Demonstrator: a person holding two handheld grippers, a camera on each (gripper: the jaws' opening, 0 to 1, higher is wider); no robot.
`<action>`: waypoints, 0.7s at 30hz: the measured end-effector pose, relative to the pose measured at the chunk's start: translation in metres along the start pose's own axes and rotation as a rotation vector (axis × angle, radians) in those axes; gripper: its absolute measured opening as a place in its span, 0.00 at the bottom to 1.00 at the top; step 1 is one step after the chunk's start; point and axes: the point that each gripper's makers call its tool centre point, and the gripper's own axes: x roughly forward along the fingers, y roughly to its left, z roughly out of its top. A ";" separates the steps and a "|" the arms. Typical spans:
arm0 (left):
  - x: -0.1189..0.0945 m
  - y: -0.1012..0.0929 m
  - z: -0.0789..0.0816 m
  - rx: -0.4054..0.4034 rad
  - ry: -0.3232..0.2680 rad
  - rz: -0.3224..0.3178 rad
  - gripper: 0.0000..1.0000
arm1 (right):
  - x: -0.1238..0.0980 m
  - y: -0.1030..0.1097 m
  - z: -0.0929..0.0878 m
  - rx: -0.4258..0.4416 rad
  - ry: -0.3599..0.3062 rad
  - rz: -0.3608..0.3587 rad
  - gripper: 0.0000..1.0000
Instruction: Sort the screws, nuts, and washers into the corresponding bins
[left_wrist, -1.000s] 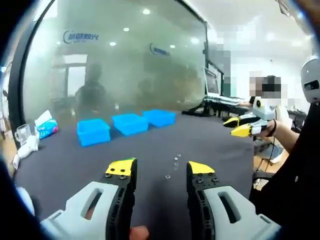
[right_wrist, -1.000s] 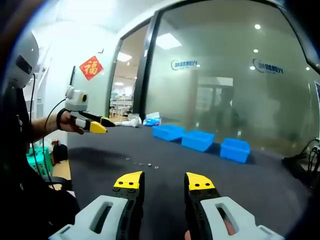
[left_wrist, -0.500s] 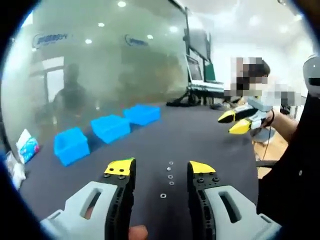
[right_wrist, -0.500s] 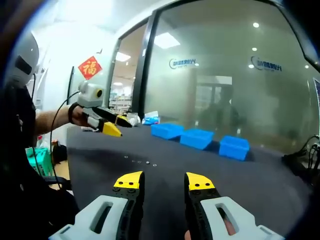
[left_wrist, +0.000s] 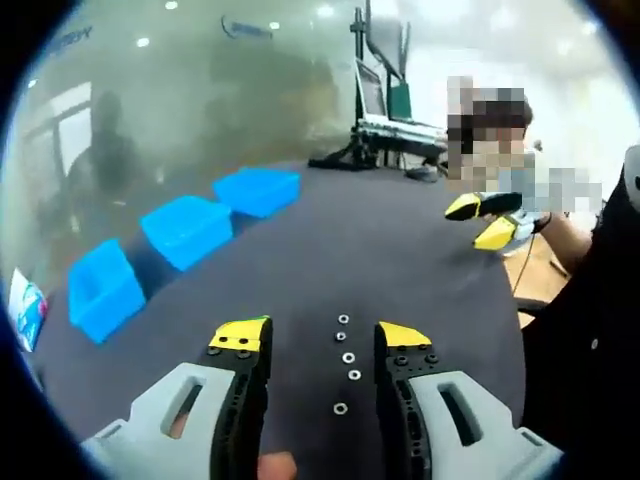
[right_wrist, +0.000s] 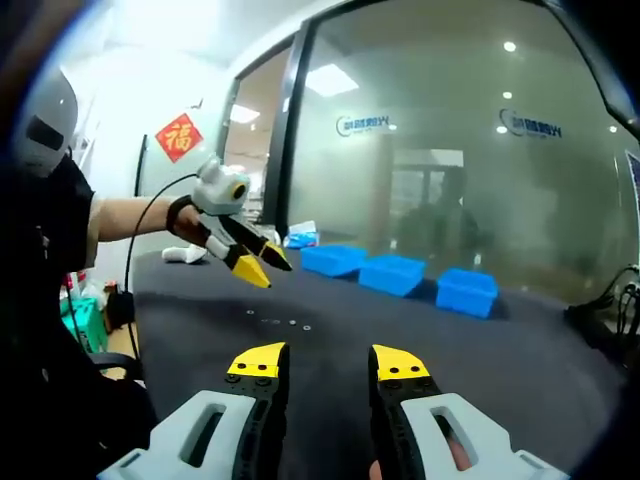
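Note:
A short row of small metal parts (left_wrist: 348, 357) lies on the dark table (left_wrist: 400, 260), between and just ahead of my left gripper's (left_wrist: 321, 340) open, empty jaws. Three blue bins (left_wrist: 187, 228) stand in a line at the far left. My right gripper (left_wrist: 488, 221) hovers over the table's right side, yellow tips apart. In the right gripper view, my right gripper (right_wrist: 329, 362) is open and empty above the table. The left gripper (right_wrist: 255, 262) hangs tilted down over the same parts (right_wrist: 280, 321). The bins (right_wrist: 393, 273) stand beyond.
A frosted glass wall (right_wrist: 450, 150) runs behind the bins. Monitors and cables (left_wrist: 385, 110) sit at the table's far edge. A small packet (left_wrist: 25, 300) lies near the left bin. A person's forearm (right_wrist: 130, 215) reaches in from the left.
My left gripper has swung in and tipped down over the row of metal parts, which now lie between its jaws. My right gripper has stayed still. Both remain open.

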 end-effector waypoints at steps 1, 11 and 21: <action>0.002 -0.001 -0.002 0.002 0.016 -0.011 0.38 | 0.000 0.000 0.000 0.000 0.000 0.000 0.28; 0.021 -0.007 -0.009 0.021 0.104 -0.069 0.38 | -0.001 -0.001 -0.002 0.008 0.000 0.004 0.28; 0.029 -0.017 -0.018 0.063 0.202 -0.126 0.38 | -0.004 -0.002 -0.004 0.030 -0.005 0.013 0.28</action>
